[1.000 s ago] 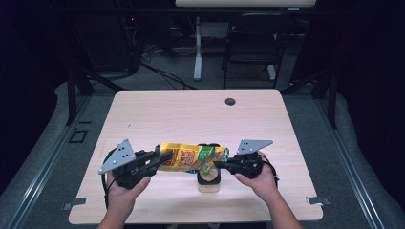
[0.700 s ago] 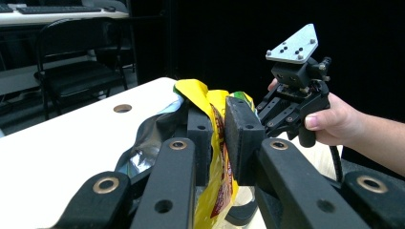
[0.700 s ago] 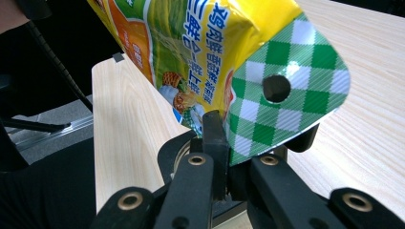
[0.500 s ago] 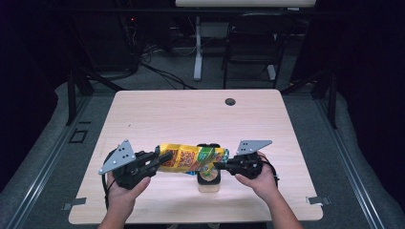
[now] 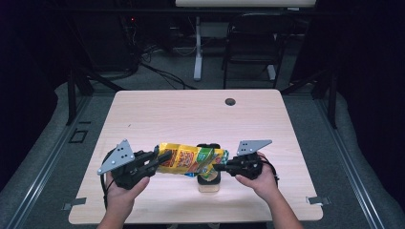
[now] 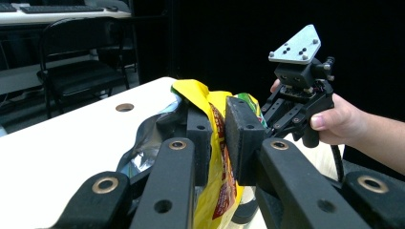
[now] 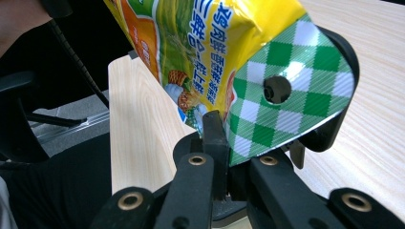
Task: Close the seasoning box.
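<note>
Holding: a yellow snack bag (image 5: 187, 159) is stretched between two hand-held grippers, above the near middle of the table (image 5: 157, 112).
Left hand (image 5: 120, 196): comes in from the near left edge and grasps the left gripper's body.
Left gripper (image 5: 157, 159): points right, with a grey three-cornered plate on top; its jaws are clamped on the bag's left end, and the left gripper view shows the black pads (image 6: 243, 138) pressing crumpled yellow foil between them.
Snack bag: lies lengthwise left to right, lifted off the tabletop; yellow and orange print in the middle, silver inner foil showing at the left end, a green-and-white checked panel (image 7: 286, 102) at the right end.
Jar (image 5: 209, 177): a pale container with a black lid, standing on the table directly under the bag's right half; whether bag and lid touch cannot be told.
Right gripper (image 5: 220, 167): points left, also with a grey plate on top; its jaws are closed tight on the bag's checked right edge, seen pinched at the pads in the right gripper view.
Right hand (image 5: 260, 179): enters from the near right and grips the right gripper's body.
Cable hole (image 5: 230, 101): a dark round grommet near the table's far edge, right of centre, well apart from the bag.
Chair (image 5: 253, 45): black, on the floor beyond the far edge.
</note>
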{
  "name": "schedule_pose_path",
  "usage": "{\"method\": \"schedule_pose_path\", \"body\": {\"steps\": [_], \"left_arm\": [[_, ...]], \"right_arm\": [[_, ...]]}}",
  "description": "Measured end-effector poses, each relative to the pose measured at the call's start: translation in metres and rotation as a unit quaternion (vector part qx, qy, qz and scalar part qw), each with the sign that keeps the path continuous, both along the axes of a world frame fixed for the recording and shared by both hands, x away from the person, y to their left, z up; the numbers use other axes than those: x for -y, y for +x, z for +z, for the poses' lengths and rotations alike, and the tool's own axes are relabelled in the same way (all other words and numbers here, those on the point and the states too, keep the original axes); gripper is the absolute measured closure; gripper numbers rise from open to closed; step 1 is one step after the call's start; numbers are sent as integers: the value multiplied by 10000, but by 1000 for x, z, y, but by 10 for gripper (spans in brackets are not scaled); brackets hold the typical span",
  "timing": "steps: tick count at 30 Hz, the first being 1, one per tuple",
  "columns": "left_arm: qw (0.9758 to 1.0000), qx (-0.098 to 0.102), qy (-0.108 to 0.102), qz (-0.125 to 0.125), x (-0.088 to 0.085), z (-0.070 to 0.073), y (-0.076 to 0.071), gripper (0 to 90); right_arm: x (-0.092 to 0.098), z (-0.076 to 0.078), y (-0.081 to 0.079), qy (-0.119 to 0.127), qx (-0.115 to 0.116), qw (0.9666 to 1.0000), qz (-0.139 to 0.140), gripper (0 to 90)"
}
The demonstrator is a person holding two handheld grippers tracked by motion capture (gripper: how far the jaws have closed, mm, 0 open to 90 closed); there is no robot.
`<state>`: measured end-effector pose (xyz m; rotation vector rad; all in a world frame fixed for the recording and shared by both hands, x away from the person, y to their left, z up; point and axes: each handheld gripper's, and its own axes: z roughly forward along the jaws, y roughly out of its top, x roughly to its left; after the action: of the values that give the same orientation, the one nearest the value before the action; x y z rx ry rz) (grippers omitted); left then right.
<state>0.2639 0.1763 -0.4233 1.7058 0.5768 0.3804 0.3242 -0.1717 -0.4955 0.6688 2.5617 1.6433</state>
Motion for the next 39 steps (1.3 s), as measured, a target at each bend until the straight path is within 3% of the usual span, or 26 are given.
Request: {"method": "schedule_pose_path", "body": {"steps": [18, 39], "left_arm": [[10000, -44, -51, 23, 2, -2, 4, 805], [10000, -26, -17, -37, 7, 0, 5, 806]], "right_arm": [[4, 3, 0, -39, 10, 10000, 60, 896], [10, 4, 1, 45, 28, 9999, -88, 896]]}}
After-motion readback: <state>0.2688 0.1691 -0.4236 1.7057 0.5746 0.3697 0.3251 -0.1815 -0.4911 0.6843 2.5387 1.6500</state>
